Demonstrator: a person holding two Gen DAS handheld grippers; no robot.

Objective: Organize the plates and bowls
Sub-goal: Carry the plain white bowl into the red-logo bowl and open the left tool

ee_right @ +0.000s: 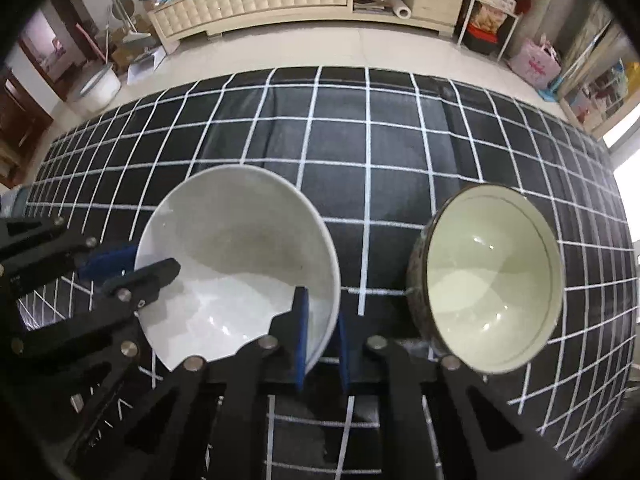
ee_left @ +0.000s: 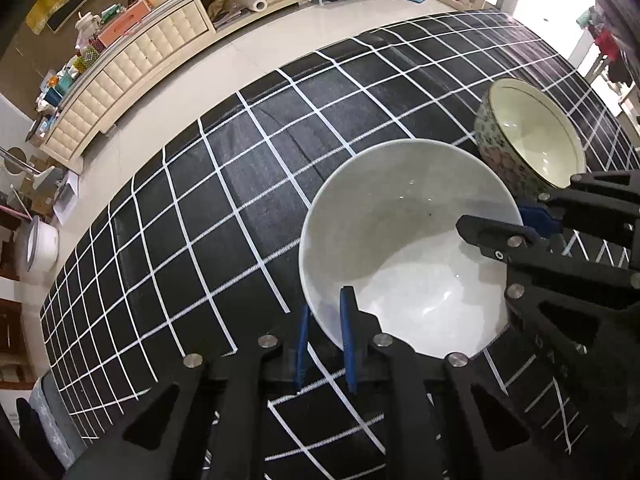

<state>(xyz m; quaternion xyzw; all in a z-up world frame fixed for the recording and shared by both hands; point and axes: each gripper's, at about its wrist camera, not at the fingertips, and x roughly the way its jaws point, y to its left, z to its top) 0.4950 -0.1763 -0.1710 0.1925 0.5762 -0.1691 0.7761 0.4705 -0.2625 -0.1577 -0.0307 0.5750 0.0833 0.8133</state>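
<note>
The left hand-held gripper (ee_left: 324, 344) has its blue pads either side of the white bowl's (ee_left: 404, 248) near rim, one pad inside and one outside, narrow enough to look clamped on the wall. The right hand-held gripper (ee_right: 322, 344) straddles the same bowl's rim on the opposite side, again one pad inside and one outside; the outer pad seems to stand slightly off the wall, so I cannot tell whether it grips. So both grippers are on one bowl, which sits on or just above the table (ee_right: 360, 152).

Just beside it, to its right in the right wrist view, stands the patterned bowl (ee_right: 492, 280), cream inside, apart from the white bowl with a strip of checked cloth between them. No plates show in either view.

By my judgement the task is early: the two bowls are not yet nested, and stacking one into the other is left.

Room is generous. The cloth beyond both bowls is bare up to the far edge, with floor and a cabinet (ee_right: 256, 0) well past it. The tight spot is the gap between the bowls, where the right gripper's arm passes close to the patterned bowl.
</note>
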